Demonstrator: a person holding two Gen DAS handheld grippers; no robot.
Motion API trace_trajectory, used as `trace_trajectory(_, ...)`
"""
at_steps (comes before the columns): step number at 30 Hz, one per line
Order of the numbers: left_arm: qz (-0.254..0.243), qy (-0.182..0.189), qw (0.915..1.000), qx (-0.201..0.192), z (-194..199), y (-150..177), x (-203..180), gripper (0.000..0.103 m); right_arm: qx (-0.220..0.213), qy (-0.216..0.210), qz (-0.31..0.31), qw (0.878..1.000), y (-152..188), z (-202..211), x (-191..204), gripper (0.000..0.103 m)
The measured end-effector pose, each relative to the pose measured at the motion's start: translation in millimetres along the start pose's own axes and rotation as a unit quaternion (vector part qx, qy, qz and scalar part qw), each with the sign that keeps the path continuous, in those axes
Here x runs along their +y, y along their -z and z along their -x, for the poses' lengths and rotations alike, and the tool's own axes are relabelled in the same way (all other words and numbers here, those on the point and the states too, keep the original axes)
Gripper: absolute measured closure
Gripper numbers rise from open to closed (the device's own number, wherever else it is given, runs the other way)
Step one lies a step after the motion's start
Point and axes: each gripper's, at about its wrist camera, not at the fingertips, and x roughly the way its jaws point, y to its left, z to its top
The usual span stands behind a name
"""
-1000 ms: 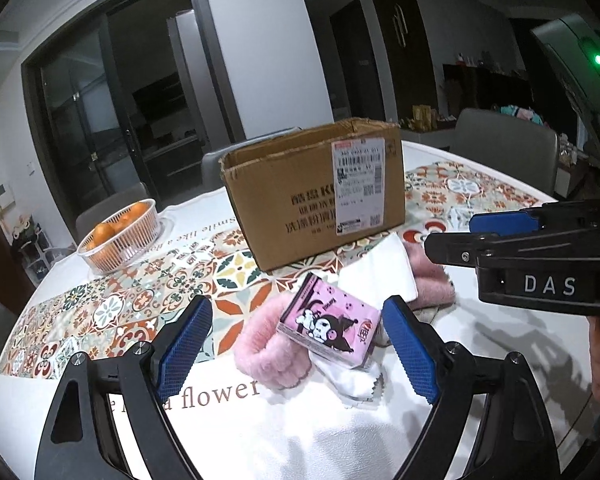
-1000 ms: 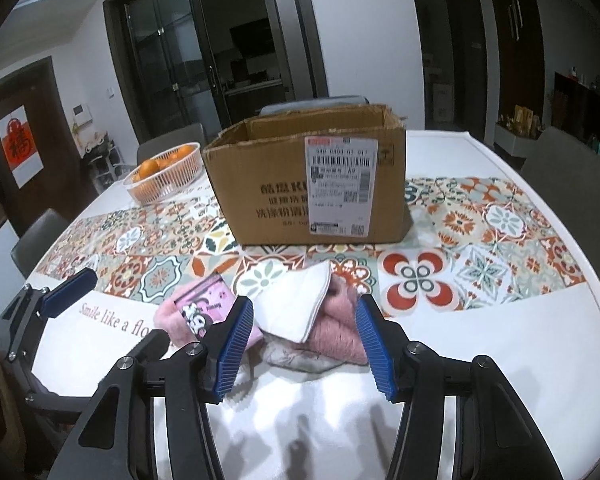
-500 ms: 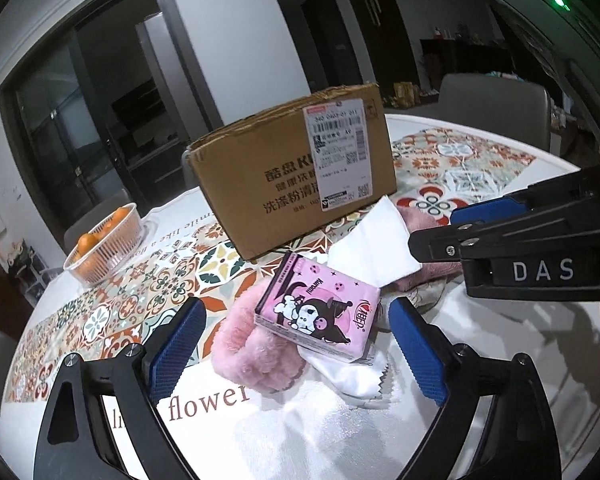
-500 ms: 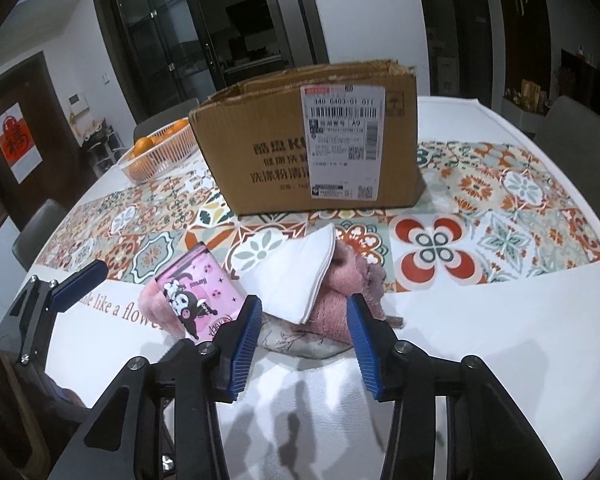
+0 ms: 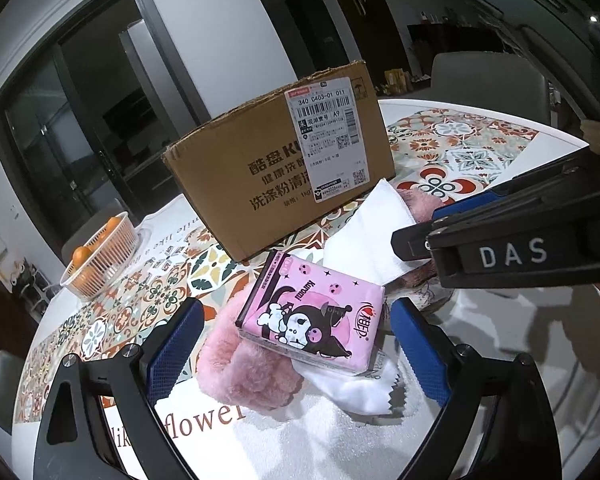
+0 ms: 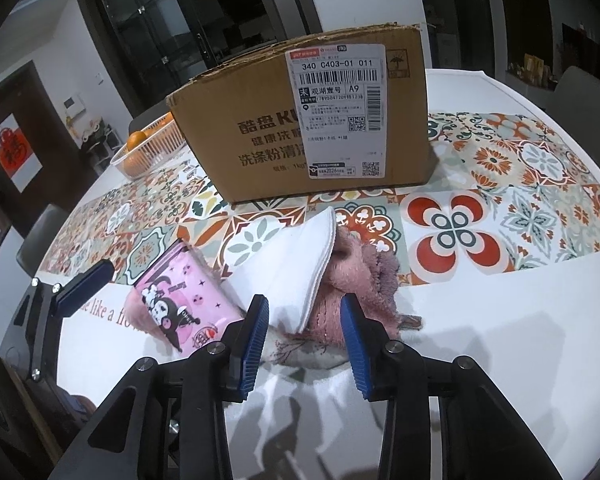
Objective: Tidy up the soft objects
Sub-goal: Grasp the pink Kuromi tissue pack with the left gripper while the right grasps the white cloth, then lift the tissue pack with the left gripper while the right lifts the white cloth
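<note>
A pile of soft things lies on the table in front of a cardboard box [image 5: 284,176]. On top sits a pink cartoon tissue pack [image 5: 312,320], resting on a fluffy pink piece [image 5: 240,372] and a white cloth [image 5: 364,392]. My left gripper [image 5: 296,308] is open, its blue pads wide on either side of the pack and clear of it. Further right a folded white cloth [image 6: 296,256] leans on a pink towel [image 6: 360,276]. My right gripper [image 6: 305,303] is closing around their near edges; the pads stand apart from the fabric.
A white basket of oranges [image 5: 100,264] stands at the back left on the patterned table runner [image 6: 500,216]. The box [image 6: 300,120] is open at the top. Grey chairs ring the round white table [image 6: 500,360]. A person's hand shows at the right edge of the left wrist view.
Both grippers have come down and closer to the pile. The right jaws have narrowed around the white cloth and pink towel. The left jaws have spread a little wider around the tissue pack.
</note>
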Motion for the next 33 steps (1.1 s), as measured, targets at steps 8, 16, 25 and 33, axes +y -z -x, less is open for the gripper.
trace_trajectory(8, -0.008, 0.002, 1.0, 0.003, -6.6, -0.7, -4.2, 0.008, 0.012, -0.006, -0.015, 1.0, -6.4, -14.6, -3.3, 0.071)
trace_trajectory(16, -0.013, 0.004, 0.9999, 0.01, -15.5, -0.6, -6.4, 0.008, 0.013, -0.006, -0.013, 1.0, -10.1, -20.7, -2.6, 0.078)
trace_trajectory(25, 0.009, 0.023, 0.9996, 0.016, -17.2, -0.4, -1.4, 0.022, 0.008, -0.006, -0.013, 1.0, -11.5, -19.5, -1.4, 0.09)
trace_trajectory(33, 0.038, 0.026, 0.9988, 0.014, -8.7, -1.6, 3.3, 0.023, -0.003, -0.007, -0.013, 1.0, -11.1, -8.4, 2.0, 0.092)
